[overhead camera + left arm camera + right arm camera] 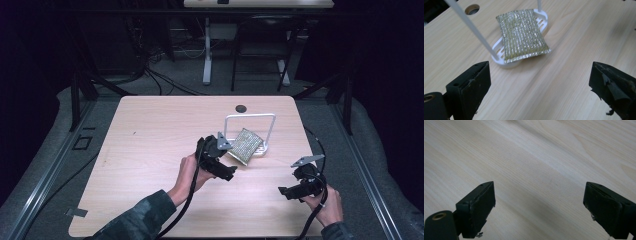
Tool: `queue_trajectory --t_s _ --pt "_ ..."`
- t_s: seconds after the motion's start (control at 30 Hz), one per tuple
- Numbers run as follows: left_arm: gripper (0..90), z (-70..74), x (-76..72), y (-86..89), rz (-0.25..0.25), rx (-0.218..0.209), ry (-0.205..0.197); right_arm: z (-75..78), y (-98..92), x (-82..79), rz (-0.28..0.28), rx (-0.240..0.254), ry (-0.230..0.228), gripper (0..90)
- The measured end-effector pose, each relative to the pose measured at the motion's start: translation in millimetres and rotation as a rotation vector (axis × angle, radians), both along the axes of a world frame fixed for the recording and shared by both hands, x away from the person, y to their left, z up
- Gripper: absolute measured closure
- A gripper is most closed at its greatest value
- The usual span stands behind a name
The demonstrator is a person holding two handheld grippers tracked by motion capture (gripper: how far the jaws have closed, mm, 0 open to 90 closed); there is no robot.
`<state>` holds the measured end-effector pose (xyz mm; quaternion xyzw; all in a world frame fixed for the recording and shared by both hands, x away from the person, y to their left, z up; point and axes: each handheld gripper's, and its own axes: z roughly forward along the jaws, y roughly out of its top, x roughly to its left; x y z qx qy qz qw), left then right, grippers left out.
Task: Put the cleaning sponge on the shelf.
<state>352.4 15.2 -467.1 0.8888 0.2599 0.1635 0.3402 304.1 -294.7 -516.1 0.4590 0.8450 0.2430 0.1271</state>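
From the high view, the left claw point(231, 161) sits just beside a glittery scouring pad point(244, 145) leaning on a white rack point(250, 118) near the middle of the wooden surface point(150, 140); the right claw point(286, 191) hovers well apart, its spread hard to judge here. The left gripper view shows its jaws wide open — the pad lies across the rack's slotted base. The right gripper view shows its jaws parted too — bare wood between them.

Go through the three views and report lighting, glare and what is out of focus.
High view: the table is lit, the room around it dark. Left gripper view: the scouring pad glints and is fairly sharp on its white rack; the near rack rod and the left gripper jaws are soft. Right gripper view: even light on wood grain, right gripper jaws slightly blurred, a faint shadow between them.
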Motion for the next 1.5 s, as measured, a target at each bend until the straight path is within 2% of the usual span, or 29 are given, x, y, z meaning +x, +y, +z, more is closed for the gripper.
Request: queue_trajectory --t_s 0.33,0.5,0.83,1.13,1.4,1.5 --pt "0.4 0.3 -12.4 55.5 0.057 0.010 0.019 -0.5 1.2 -0.3 0.001 -0.013 0.010 10.2" --pt "0.2 -5.2 -17.3 90.4 0.110 0.012 0.064 -1.2 1.7 0.0 0.001 -0.015 0.002 10.2" --pt "0.1 -20.4 -30.3 148.5 0.212 0.010 0.114 -1.3 3.1 0.1 0.001 -0.027 0.012 10.3" --pt "0.0 -39.9 -40.9 184.8 0.285 0.015 0.155 -2.8 5.3 0.2 0.006 -0.039 0.014 10.2" --pt "0.0 -57.3 -45.5 205.8 0.331 0.028 0.157 -5.8 5.6 1.1 0.011 -0.059 0.021 10.3" --pt "0.0 -58.9 -45.5 211.0 0.339 0.012 0.153 -6.9 5.7 1.3 0.011 -0.067 0.022 10.3"
